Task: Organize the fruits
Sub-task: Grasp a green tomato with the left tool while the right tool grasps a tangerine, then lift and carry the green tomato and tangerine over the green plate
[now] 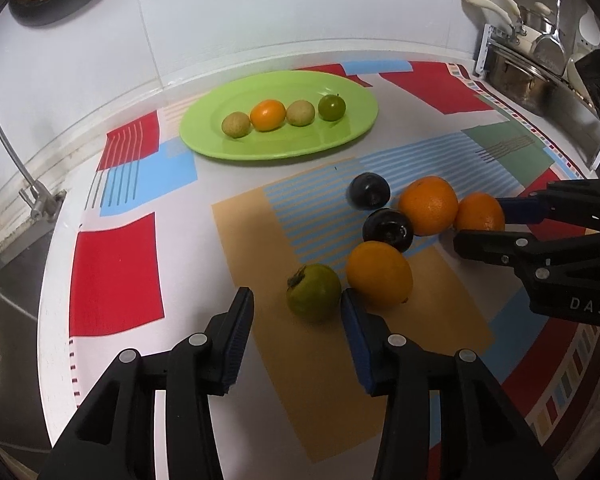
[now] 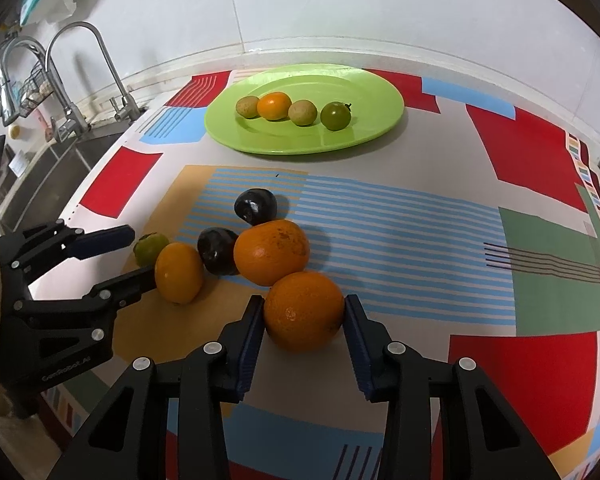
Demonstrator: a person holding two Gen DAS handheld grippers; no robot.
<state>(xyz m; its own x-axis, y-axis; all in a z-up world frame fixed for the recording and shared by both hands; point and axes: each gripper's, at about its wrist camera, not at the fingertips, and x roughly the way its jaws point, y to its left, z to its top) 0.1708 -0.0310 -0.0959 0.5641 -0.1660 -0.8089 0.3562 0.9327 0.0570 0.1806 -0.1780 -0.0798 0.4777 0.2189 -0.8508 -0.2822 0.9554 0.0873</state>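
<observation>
Right now the right gripper (image 2: 304, 316) straddles the nearest orange (image 2: 302, 311), a pad (image 2: 255, 322) at each flank, touching or just about; can't tell if it's squeezing yet. That orange sits dead ahead between the fingers, roundish, no real long axis, so closing straight in should do.

Left gripper (image 1: 296, 312) is spread wide w/ nothing in it; the green fruit (image 1: 314, 298) lies just ahead, against its right pad.

Count on the cloth's near half: 2 oranges, incl. a second orange (image 2: 271, 252), 1 smooth yellow-orange fruit (image 2: 179, 273), 2 dark plums (image 2: 256, 206), 1 green fruit.

Green plate (image 2: 372, 80) toward the table's far edge holds 4 in a row: 2 tan fruits, 1 small orange one, 1 green one.
</observation>
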